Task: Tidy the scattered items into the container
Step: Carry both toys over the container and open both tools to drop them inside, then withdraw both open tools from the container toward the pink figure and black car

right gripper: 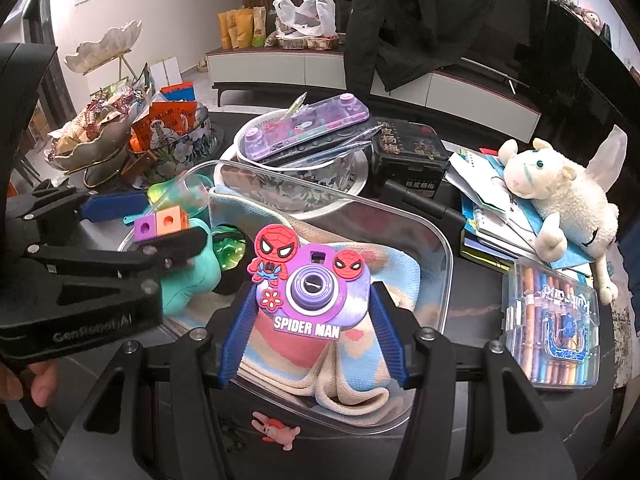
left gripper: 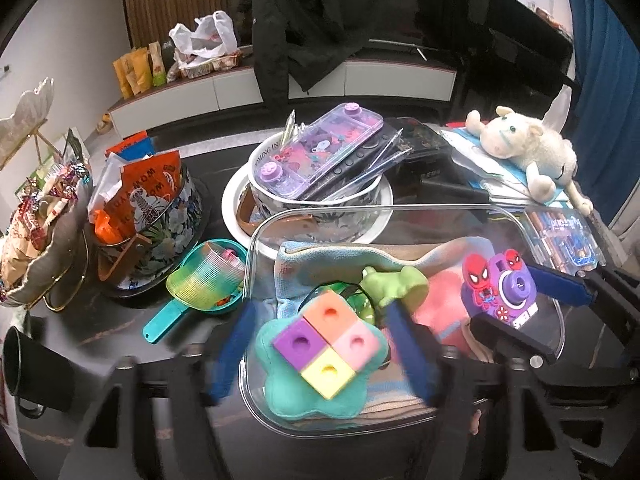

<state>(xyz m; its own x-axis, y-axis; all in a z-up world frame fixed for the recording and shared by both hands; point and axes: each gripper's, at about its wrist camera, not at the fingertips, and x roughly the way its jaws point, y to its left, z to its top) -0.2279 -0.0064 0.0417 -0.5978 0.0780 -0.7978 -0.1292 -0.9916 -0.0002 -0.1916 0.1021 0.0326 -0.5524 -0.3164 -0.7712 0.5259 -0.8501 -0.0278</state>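
In tub: clear plastic container (right gripper: 436, 240) holds towel, green toys.
Right gripper (right gripper: 312, 320): clamps purple Spider-Man toy camera (right gripper: 310, 284).
Left gripper (left gripper: 320, 356): spread, empty (over the tub).
Left out: pink rubber bunny (right gripper: 276, 434).

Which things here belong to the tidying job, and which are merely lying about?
Job in hand: clear container; toy camera in the right gripper; block toy between the left gripper fingers; crayon box; small pink toy.

Lying about: plush sheep; black jacket; snack bowl; black mug.
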